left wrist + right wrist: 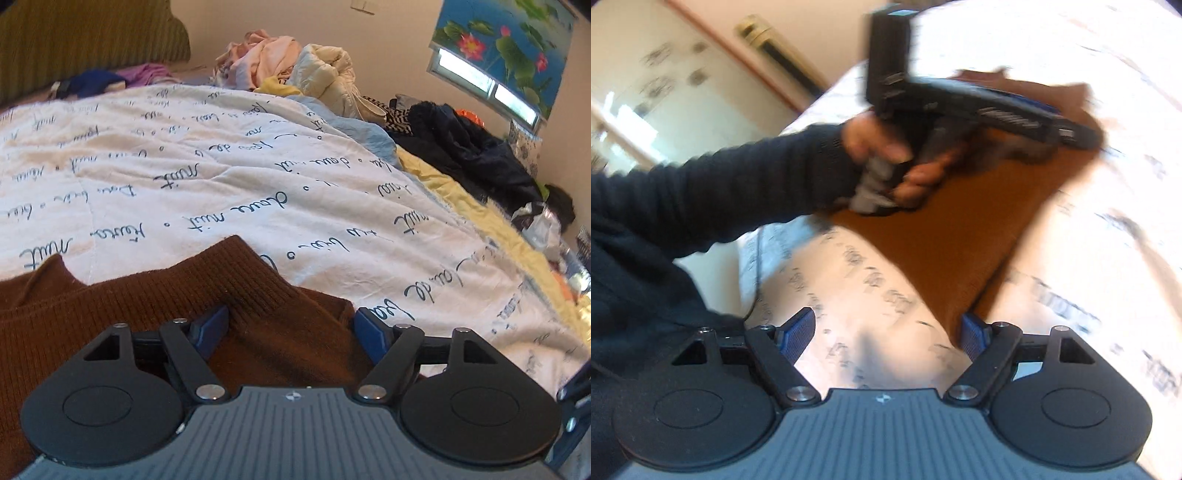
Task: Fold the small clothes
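Observation:
A small brown knit garment [258,317] lies on the white bedspread with script lettering [221,177]. My left gripper [291,328] is open, its blue fingers wide apart over the garment's ribbed edge, with fabric between them. In the right wrist view the garment [960,236] lies stretched across the bedspread [868,314], and the left gripper [1015,110] sits on its far end, held by a hand in a dark sleeve. My right gripper [892,332] is open, its right finger beside the garment's near corner. That view is motion-blurred.
A pile of pale clothes [295,66] and dark clothes [472,147] lies along the far side of the bed. A yellow blanket edge [480,214] runs along the right. A window with a floral blind [509,48] is beyond. A green headboard [85,37] stands at the left.

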Action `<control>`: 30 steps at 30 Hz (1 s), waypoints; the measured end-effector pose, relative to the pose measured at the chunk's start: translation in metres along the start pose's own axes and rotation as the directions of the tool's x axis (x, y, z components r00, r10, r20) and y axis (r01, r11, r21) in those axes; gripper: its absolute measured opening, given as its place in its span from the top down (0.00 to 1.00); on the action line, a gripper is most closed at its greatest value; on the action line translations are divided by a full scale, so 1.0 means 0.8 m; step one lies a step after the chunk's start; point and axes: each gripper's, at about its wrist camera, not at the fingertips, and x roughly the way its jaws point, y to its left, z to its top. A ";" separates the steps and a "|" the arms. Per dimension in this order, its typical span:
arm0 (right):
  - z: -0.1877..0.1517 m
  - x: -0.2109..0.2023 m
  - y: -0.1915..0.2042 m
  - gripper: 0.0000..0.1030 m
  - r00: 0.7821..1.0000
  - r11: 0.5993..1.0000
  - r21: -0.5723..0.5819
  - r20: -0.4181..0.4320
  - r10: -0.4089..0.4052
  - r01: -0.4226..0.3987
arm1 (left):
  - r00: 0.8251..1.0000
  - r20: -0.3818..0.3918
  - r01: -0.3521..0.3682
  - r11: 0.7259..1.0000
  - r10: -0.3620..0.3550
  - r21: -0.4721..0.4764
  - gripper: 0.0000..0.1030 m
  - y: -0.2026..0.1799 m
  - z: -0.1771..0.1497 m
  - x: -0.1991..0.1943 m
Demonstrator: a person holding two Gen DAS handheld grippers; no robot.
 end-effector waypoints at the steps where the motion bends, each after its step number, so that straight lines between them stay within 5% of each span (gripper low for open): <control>1: -0.001 -0.005 -0.006 0.21 1.000 1.000 0.029 0.022 -0.001 0.000 | 1.000 0.002 -0.019 1.000 0.019 0.009 0.27 -0.003 0.000 -0.002; 4: -0.006 -0.031 -0.006 0.21 0.990 0.998 0.059 0.139 -0.024 0.016 | 0.996 0.030 -0.079 0.997 0.079 -0.003 0.26 -0.005 -0.003 -0.040; 7: -0.006 -0.068 -0.006 0.21 0.949 0.995 0.097 0.308 -0.065 0.036 | 0.987 0.110 -0.114 0.993 0.118 -0.042 0.11 0.013 -0.017 -0.116; 10: -0.002 -0.086 -0.019 0.20 0.903 0.983 0.170 0.409 -0.130 0.064 | 0.954 0.190 -0.226 0.973 0.231 -0.049 0.07 0.038 -0.043 -0.202; 13: 0.019 -0.083 -0.024 0.19 0.877 0.974 0.223 0.459 -0.144 0.043 | 0.926 0.173 -0.318 0.941 0.335 -0.119 0.03 0.069 -0.088 -0.265; 16: 0.036 -0.062 -0.010 0.19 0.873 0.981 0.195 0.477 -0.100 0.006 | 0.868 0.056 -0.465 0.848 0.493 -0.254 0.09 0.101 -0.147 -0.310; 21: 0.060 -0.029 0.014 0.19 0.875 0.983 0.166 0.484 -0.009 -0.082 | 0.829 0.040 -0.427 0.677 0.558 -0.600 0.08 0.144 -0.215 -0.415; 24: 0.074 -0.034 0.004 0.19 0.867 0.975 0.220 0.492 -0.085 -0.029 | 0.755 0.151 -0.356 0.594 0.638 -0.722 0.05 0.175 -0.198 -0.483; 25: 0.079 -0.037 -0.001 0.19 0.863 0.971 0.241 0.491 -0.114 -0.009 | 0.738 0.178 -0.341 0.588 0.650 -0.734 0.03 0.190 -0.181 -0.497; 27: 0.091 -0.035 -0.013 0.19 0.857 0.968 0.244 0.486 -0.172 0.056 | 0.740 0.213 -0.328 0.618 0.638 -0.714 0.03 0.225 -0.137 -0.504; 30: 0.117 -0.019 -0.028 0.19 0.862 0.968 0.201 0.452 -0.230 0.153 | 0.842 0.251 -0.279 0.785 0.476 -0.554 0.04 0.269 -0.070 -0.452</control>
